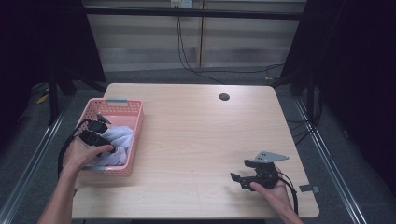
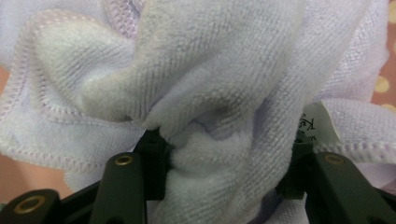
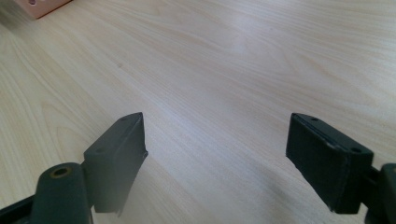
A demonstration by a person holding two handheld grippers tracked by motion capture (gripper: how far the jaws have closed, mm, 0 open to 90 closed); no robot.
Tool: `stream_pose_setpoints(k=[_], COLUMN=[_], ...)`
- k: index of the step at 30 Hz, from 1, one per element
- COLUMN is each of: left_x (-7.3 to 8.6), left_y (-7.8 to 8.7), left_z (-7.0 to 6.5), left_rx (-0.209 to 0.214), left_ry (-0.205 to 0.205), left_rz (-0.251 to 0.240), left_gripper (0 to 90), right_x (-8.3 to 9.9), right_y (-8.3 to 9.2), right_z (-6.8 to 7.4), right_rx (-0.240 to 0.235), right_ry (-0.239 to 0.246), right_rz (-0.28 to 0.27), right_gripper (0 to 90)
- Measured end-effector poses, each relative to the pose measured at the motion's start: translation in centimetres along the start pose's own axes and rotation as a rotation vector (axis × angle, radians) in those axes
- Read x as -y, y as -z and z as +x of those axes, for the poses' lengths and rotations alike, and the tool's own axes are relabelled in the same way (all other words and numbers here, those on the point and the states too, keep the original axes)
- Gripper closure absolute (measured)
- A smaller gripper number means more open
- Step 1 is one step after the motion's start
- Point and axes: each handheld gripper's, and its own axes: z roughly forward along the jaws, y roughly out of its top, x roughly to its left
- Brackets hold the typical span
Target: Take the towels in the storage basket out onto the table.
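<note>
Jaws of the left gripper [image 2: 224, 186] are standing half closed around a bunched fold of the white towel [image 2: 210, 84], and the terry is filling the gap between them, so the pads appear to be pressing on the cloth (a grab seemingly just being made). Around that gripper [image 1: 95, 135] the towel [image 1: 116, 140] is lying crumpled inside the pink basket [image 1: 133, 109], not yet lifted out. Well apart, the right gripper [image 3: 215, 154] is hovering with its jaws spread wide and nothing between them, over the bare wooden table [image 3: 233, 56]. Judging from this, lifting the towel clear and whatever follows is remaining.
</note>
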Motion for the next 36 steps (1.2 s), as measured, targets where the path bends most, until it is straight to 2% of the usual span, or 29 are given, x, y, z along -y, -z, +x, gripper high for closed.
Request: stream_pose_setpoints(k=[2, 7, 12, 13, 17, 18, 19, 20, 22, 23, 28, 31, 33, 36], left_x=[0.1, 0.7, 0.8, 1.1, 1.8, 1.8, 2.0, 2.1, 2.2, 2.3, 2.4, 2.5, 2.8, 3.0], left_y=[0.1, 0.6, 1.2, 1.5, 2.4, 2.4, 3.0, 3.4, 3.9, 4.2, 4.9, 5.1, 5.5, 6.0], left_z=[0.0, 0.3, 0.2, 0.2, 0.7, 0.7, 0.9, 0.9, 1.0, 1.0, 0.7, 0.7, 0.9, 1.2], left_rx=[0.0, 0.016, 0.021, 0.025, 0.048, 0.048, 0.056, 0.065, 0.087, 0.076, 0.07, 0.061, 0.062, 0.069], left_ry=[0.002, 0.005, -0.015, -0.008, 0.007, 0.007, 0.025, 0.018, 0.033, 0.027, 0.017, 0.027, 0.041, 0.05], left_rz=[-0.005, -0.054, -0.079, -0.11, -0.161, -0.161, -0.194, -0.206, -0.243, -0.256, -0.271, -0.285, -0.323, -0.345], left_gripper=[49.9, 52.6, 54.5, 54.6, 54.8, 54.7, 54.7, 54.8, 54.7, 54.7, 53.9, 53.8, 53.8, 53.6], right_x=[0.0, -0.1, -0.1, -0.1, -0.1, -0.1, -0.1, -0.1, -0.1, -0.1, -0.1, -0.1, -0.1, -0.1], right_y=[0.0, 0.0, 0.0, 0.0, 0.2, 0.2, 0.2, 0.2, 0.2, 0.2, 0.2, 0.2, 0.2, 0.2], right_z=[0.0, -0.2, -0.2, -0.1, -0.1, -0.1, 0.0, 0.0, 0.0, 0.0, -0.1, 0.0, 0.0, 0.1], right_rx=[-0.003, 0.006, 0.008, 0.004, 0.003, 0.003, 0.003, 0.003, 0.003, 0.004, 0.004, 0.003, -0.004, -0.005], right_ry=[0.001, -0.002, -0.007, -0.008, -0.005, -0.003, -0.003, -0.003, -0.002, -0.003, -0.007, -0.001, 0.0, -0.002], right_rz=[0.0, 0.001, -0.003, -0.01, -0.019, -0.018, -0.018, -0.019, -0.018, -0.019, -0.019, -0.018, -0.021, -0.022], right_gripper=[19.5, 19.5, 19.5, 19.5, 19.5, 19.5, 19.5, 19.5, 19.5, 19.5, 19.5, 19.5, 19.5, 19.5])
